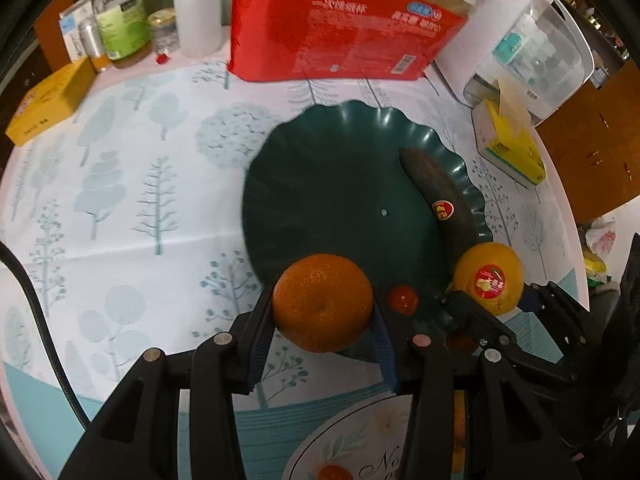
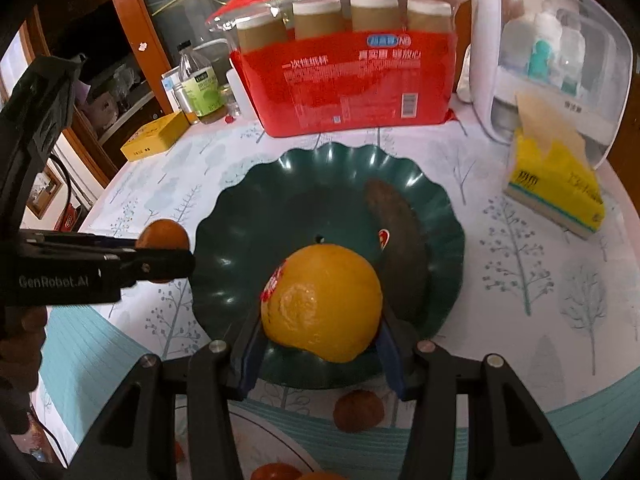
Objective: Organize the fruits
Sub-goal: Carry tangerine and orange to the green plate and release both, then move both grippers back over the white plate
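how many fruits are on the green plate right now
1: a dark banana lying along the right side of the green plate. Both oranges are in grippers above its near rim; more could hide beneath them.

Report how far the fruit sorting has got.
Done: a dark banana and a small red fruit lie in the green plate. In hand: the left gripper clamps an orange, the right gripper a yellow-orange citrus, both above the plate. Left: setting them down, plus a brownish fruit on the tablecloth.
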A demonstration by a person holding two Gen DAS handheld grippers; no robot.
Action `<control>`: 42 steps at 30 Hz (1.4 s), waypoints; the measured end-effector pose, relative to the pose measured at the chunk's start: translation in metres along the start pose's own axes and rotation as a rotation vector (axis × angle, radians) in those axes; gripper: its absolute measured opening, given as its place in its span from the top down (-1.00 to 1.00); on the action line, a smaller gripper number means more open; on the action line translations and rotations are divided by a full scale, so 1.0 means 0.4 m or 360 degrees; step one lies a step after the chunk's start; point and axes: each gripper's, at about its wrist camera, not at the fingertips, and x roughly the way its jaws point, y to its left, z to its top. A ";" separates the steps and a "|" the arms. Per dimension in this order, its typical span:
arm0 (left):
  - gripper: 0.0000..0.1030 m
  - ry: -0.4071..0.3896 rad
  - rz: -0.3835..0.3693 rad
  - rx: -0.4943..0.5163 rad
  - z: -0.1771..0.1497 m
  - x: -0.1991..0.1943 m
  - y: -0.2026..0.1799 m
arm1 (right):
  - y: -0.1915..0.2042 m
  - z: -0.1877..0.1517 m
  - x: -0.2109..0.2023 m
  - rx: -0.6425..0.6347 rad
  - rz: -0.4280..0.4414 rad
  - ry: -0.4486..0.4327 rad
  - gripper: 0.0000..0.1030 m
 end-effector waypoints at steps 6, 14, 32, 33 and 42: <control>0.15 0.0014 -0.0015 0.0017 0.000 0.032 -0.005 | -0.011 -0.007 0.029 0.0028 0.0008 0.0024 0.03; 0.10 0.0022 -0.0016 0.0005 -0.002 0.035 -0.002 | -0.009 -0.011 0.048 0.0040 0.0008 0.0078 0.02; -0.17 -0.0082 -0.0005 -0.0017 -0.075 -0.096 -0.005 | -0.029 -0.023 -0.070 0.0133 -0.0036 -0.0038 -0.20; -0.17 -0.0085 -0.0002 -0.0017 -0.082 -0.105 -0.005 | -0.030 -0.027 -0.082 0.0140 -0.0040 -0.0042 -0.20; -0.17 -0.0166 -0.0005 -0.0007 -0.159 -0.203 -0.014 | -0.020 -0.084 -0.196 0.0171 -0.0062 -0.0105 -0.20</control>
